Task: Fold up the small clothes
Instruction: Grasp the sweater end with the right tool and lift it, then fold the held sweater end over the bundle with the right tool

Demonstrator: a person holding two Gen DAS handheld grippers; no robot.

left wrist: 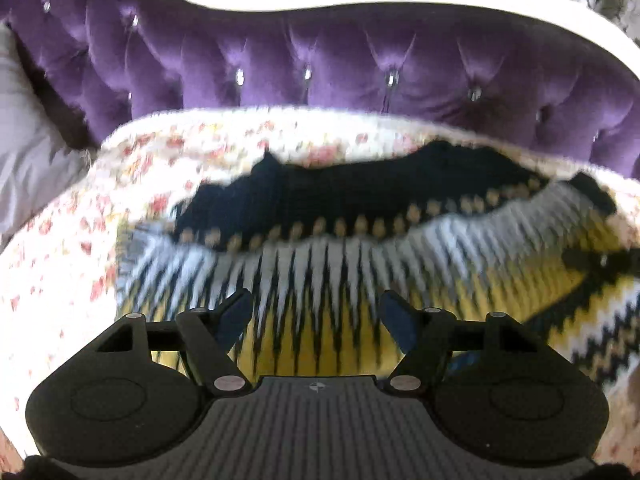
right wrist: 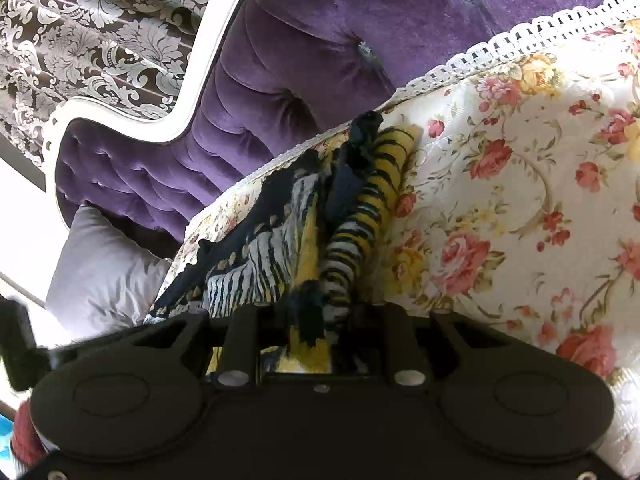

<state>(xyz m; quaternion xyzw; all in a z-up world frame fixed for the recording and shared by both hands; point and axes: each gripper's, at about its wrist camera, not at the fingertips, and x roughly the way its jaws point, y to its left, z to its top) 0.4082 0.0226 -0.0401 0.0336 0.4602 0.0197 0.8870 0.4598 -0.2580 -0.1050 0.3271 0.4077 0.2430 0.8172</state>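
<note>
Where the cloth is: While it lies on the flowery white bed cover (left wrist: 60, 264), the small knitted cloth in yellow, white and black zigzags (left wrist: 320, 280) is spread out in front of the purple buttoned velvet headboard (left wrist: 360, 72).
Left tongs: the left tongs (left wrist: 316, 316) stand wide over the yellow part, and nothing is pinched between them. They hang just above the cloth.
Right tongs: the right tongs (right wrist: 316, 320) are narrow and hold a bunched bit of the same cloth (right wrist: 348, 248).
Which way it lies: from the left tongs, the black edge with tan dots (left wrist: 360, 196) runs long from 9 o'clock to 3 o'clock, up at 12 o'clock. From the right tongs the cloth stretches away toward 12 o'clock, with more of it off to 10 o'clock.
Nearer hand: I think the left tongs are nearer the free middle part, so they look ready to drop and pinch it.
Other things: a grey pillow (right wrist: 100, 272) sits at 9 o'clock in the right view.
</note>
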